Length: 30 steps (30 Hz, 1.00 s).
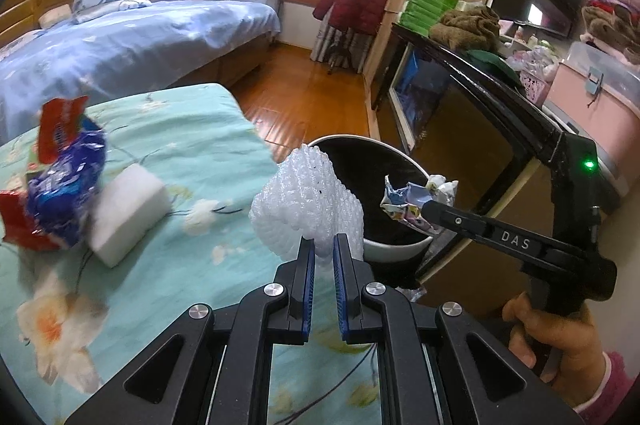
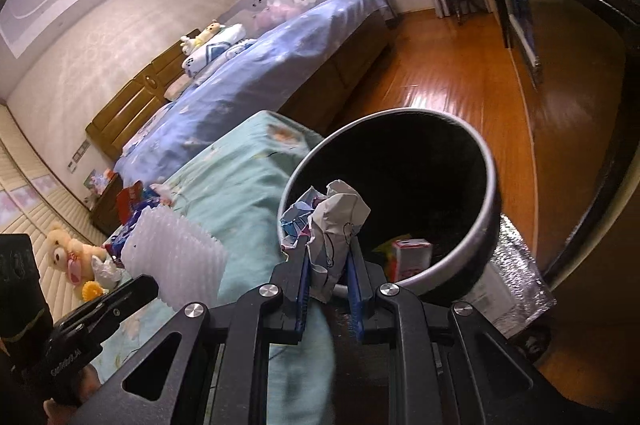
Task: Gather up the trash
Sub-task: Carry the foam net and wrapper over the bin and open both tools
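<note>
Pinching white foam netting (image 1: 308,203) in the left gripper (image 1: 323,245), beside the bin (image 2: 486,193); clamping crumpled printed paper (image 2: 334,225) in the right gripper (image 2: 329,265) over the bin's near rim; showing "DAS" lettering (image 1: 516,241).

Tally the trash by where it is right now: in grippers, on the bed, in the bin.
In grippers: 2, foam net in left gripper, crumpled paper in right gripper
On bed: 2, wrapper pile, white block
In bin: 1, carton
Total: 5

both tongs, left tongs (image 1: 323,245) and right tongs (image 2: 327,261), angle downward, clamped tight.
</note>
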Motion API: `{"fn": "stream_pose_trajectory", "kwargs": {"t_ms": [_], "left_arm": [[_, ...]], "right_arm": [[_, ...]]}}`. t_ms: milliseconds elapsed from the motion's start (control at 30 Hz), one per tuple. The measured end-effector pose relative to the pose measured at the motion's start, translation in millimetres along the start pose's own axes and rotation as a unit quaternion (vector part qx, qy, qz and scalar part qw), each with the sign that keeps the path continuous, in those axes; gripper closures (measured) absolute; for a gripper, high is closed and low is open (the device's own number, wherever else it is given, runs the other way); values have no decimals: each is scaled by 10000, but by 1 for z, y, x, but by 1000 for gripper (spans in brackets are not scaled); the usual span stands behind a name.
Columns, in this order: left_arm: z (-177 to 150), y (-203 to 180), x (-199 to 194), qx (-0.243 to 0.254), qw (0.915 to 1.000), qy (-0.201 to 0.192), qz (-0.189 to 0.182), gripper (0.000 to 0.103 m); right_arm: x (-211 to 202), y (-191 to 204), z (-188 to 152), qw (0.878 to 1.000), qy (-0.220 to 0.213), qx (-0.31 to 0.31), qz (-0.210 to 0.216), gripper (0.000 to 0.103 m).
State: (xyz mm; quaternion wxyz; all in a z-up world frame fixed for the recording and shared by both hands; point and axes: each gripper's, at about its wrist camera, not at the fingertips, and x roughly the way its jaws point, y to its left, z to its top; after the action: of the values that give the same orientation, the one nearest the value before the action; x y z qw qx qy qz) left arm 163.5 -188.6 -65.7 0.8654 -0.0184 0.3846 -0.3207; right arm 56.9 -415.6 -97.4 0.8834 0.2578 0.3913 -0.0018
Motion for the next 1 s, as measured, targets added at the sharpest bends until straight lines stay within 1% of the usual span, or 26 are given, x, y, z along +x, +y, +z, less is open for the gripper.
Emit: {"fn": "stream_pose_trajectory", "kwargs": {"t_ms": [267,533,833,1000], "left_arm": [[16,-8,23,120,9999,32,-48,95],[27,-17,47,176,9998,114,-74,95],[41,-19,77,115,9994,317,-111,95],[47,-20,91,160,9989,422,-100,95]], "right_arm": [[0,-15,8,9999,-42,48,-125,86],[8,-20,15,9998,41,27,-209,86],[21,-22,26,9993,173,-47,-340,86],[26,-26,31,9989,231,-38,-400,86]]}}
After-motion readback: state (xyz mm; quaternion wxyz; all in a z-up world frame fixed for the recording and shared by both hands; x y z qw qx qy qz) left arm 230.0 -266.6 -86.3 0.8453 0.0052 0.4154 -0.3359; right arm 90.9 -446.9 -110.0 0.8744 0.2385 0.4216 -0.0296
